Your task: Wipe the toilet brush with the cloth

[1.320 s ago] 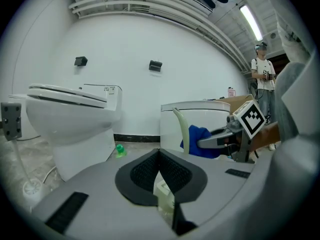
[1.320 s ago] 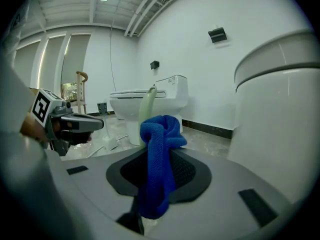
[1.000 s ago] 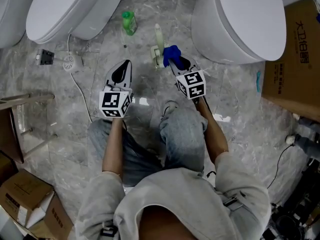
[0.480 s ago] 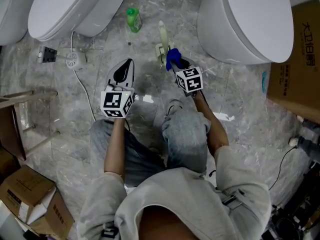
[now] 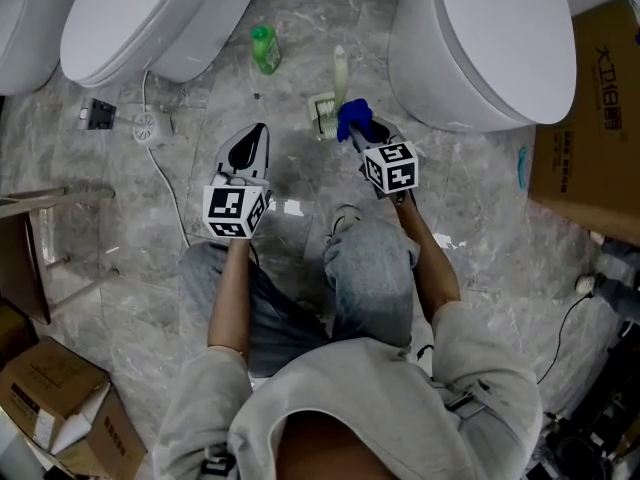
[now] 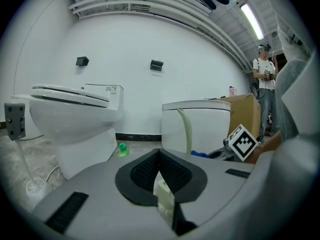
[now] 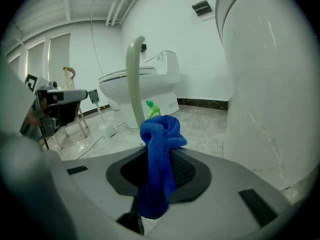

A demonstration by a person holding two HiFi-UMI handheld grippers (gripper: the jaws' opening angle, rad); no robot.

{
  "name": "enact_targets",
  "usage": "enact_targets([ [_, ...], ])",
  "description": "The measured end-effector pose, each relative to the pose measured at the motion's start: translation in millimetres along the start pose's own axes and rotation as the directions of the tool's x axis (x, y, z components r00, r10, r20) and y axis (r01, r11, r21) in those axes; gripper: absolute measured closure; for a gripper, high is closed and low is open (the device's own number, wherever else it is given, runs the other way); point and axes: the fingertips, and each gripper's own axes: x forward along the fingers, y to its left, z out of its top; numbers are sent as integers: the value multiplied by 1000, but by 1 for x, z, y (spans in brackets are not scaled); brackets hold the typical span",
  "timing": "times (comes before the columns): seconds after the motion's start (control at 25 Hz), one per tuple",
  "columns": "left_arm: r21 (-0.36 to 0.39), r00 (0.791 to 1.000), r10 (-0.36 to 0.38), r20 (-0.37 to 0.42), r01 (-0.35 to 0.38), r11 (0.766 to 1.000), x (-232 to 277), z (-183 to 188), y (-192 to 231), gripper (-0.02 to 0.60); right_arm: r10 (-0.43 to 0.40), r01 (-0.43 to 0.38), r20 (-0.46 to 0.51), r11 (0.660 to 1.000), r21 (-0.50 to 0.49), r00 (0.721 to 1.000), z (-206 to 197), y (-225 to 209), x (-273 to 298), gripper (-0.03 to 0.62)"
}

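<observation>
The right gripper (image 7: pixel 161 155) is clamped on 1 blue cloth (image 7: pixel 160 134), bunched above its fingertips and just beside the 1 upright toilet brush (image 7: pixel 132 79). Left of the brush, the left gripper (image 6: pixel 160 154) is closed and empty. Beyond the brush are 1 green bottle (image 5: pixel 263 46) and 3 toilets (image 5: pixel 505 38).

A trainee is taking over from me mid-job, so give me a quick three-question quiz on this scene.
1. True or false: the right gripper is shut on the blue cloth, close to the toilet brush.
2. The left gripper holds: A) the toilet brush B) nothing, jaws together C) a sponge
3. What colour is the bottle beyond the left gripper in the head view?

Key: 1 true; 2 B; 3 green.
</observation>
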Motion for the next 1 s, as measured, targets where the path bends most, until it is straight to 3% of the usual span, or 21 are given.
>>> enact_targets([
  [0.24, -3, 1000, -16, 15, 16, 1000, 1, 6, -10, 563, 3, 9, 201, 998, -60, 980, 94, 5, -70, 489],
  [0.56, 8, 999, -18, 28, 18, 1000, -1, 13, -17, 563, 116, -48, 416, 984, -172, 902, 206, 47, -151, 489],
  [0.72, 8, 999, -2, 33, 2, 1000, -5, 15, -12, 563, 163, -85, 430, 977, -195, 888, 222, 61, -147, 489],
  [1.0, 8, 999, 4, 37, -5, 1000, -8, 15, -9, 563, 165, -124, 331, 982, -139, 929, 183, 59, -96, 489],
])
